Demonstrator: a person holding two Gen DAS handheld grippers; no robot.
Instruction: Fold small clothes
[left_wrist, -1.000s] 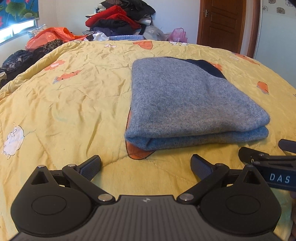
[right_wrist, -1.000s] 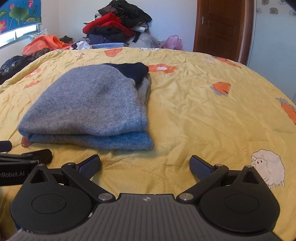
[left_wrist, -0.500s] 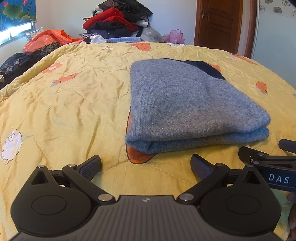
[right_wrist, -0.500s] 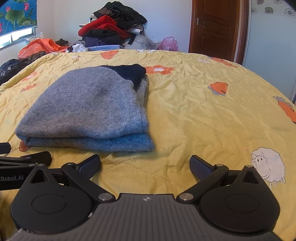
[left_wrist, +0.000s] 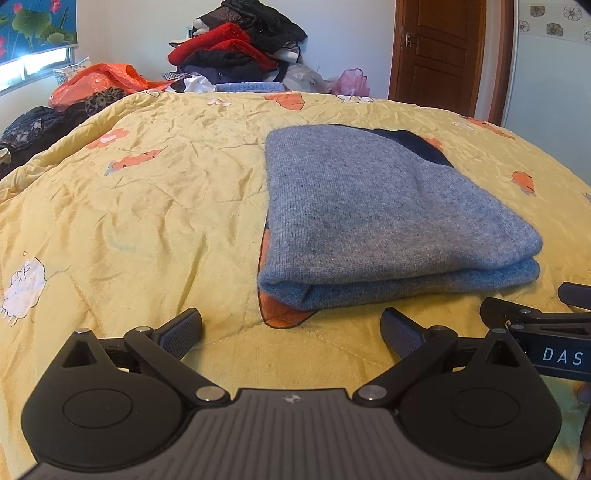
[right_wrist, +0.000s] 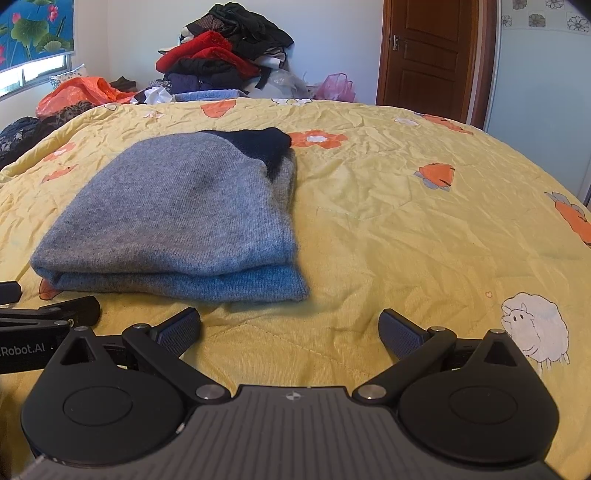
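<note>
A folded grey and blue knit sweater (left_wrist: 388, 218) with a dark navy part at its far end lies on the yellow bedspread (left_wrist: 147, 221). It also shows in the right wrist view (right_wrist: 177, 218). My left gripper (left_wrist: 291, 328) is open and empty, just short of the sweater's near left corner. My right gripper (right_wrist: 290, 326) is open and empty, just short of the sweater's near right corner. Each gripper shows at the edge of the other's view, the right one (left_wrist: 535, 317) and the left one (right_wrist: 48, 314).
A pile of red, black and dark clothes (left_wrist: 236, 48) stands beyond the bed's far edge. An orange plastic bag (left_wrist: 96, 79) and dark garments (left_wrist: 33, 125) lie at the far left. A brown door (left_wrist: 436, 51) is at the back right.
Both grippers have tilted up and drawn back slightly, so the room behind shows higher. The sweater has not moved. Both grippers stay open.
</note>
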